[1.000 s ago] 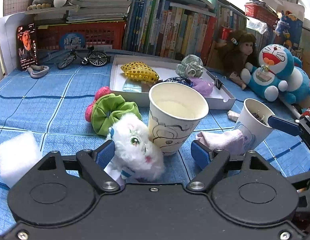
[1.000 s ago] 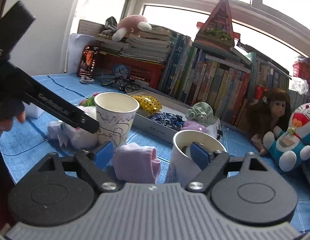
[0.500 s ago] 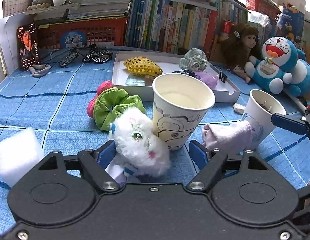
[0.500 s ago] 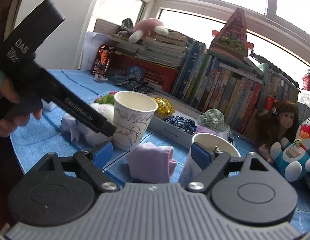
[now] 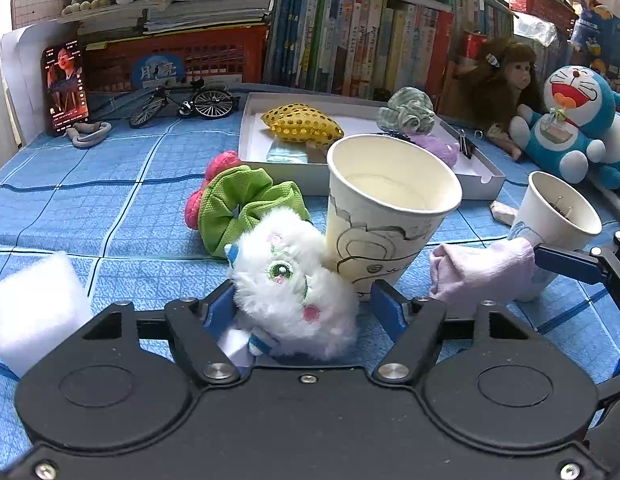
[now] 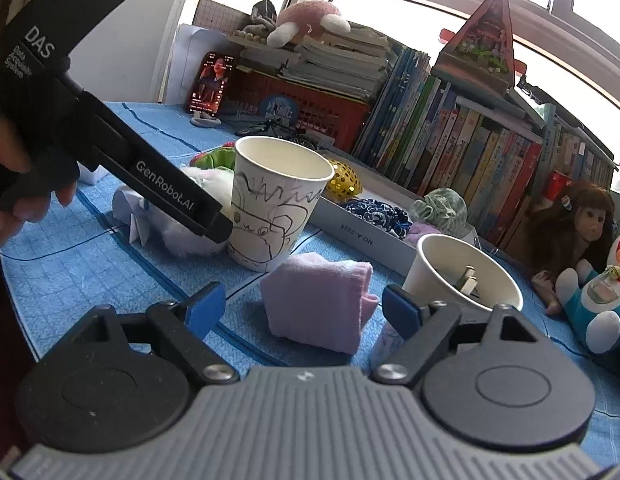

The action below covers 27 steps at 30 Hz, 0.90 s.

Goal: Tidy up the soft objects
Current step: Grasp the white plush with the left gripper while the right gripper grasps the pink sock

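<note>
Closing around the white plush toy (image 5: 294,288), left gripper (image 5: 302,308) jaws angle downward, not yet gripping.

Ahead of me at twelve o'clock, bright windows (image 6: 449,12) light a row of books (image 5: 369,44); a white wall (image 6: 122,40) stands at ten o'clock.

Blue checked cloth (image 5: 90,208) all across the table, paler blue lines crossing it. White fluffy toy (image 5: 294,284) with a green eye and a pink cheek spot. Lime-green scrunchie (image 5: 238,208) over a hot-pink one (image 5: 220,160). White paper cup (image 5: 385,216) scribbled with black line drawings. Lilac sock (image 6: 317,300), plain. White block (image 5: 34,308) at the near left edge. Yellow sequinned pouch (image 5: 302,126) and a grey-green scrunchie (image 5: 407,114) in the white tray (image 5: 485,174). Blue-and-white plush (image 5: 569,120) at the right edge.
</note>
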Available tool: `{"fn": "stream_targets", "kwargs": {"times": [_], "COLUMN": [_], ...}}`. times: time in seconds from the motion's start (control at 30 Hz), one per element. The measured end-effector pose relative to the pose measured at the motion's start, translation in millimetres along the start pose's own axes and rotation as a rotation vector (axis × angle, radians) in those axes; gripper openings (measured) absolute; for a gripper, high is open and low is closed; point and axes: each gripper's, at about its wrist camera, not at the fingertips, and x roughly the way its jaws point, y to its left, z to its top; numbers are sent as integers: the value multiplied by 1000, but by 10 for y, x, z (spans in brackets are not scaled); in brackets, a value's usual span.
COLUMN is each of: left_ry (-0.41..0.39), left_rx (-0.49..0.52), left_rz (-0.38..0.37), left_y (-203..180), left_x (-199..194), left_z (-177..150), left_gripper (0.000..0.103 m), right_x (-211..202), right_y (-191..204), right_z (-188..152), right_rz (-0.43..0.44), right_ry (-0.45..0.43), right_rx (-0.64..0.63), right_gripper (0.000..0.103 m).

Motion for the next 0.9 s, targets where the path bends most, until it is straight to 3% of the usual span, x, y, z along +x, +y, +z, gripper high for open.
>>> {"fn": "stream_targets", "kwargs": {"times": [0.63, 0.73, 0.9], "left_ry": [15, 7, 9], "left_rx": [-31, -31, -39], "left_rz": [-25, -18, -33], "left_y": [106, 109, 119], "left_x": [176, 155, 90], "left_z": [1, -10, -41], "left_gripper": [65, 59, 58], "right_x": [232, 232, 204], "right_y": [92, 104, 152], "right_z": [50, 58, 68], "right_rz": [-69, -63, -56], "right_ry": [46, 48, 42], "right_rx": [-25, -23, -33], "right_gripper": [92, 92, 73]}}
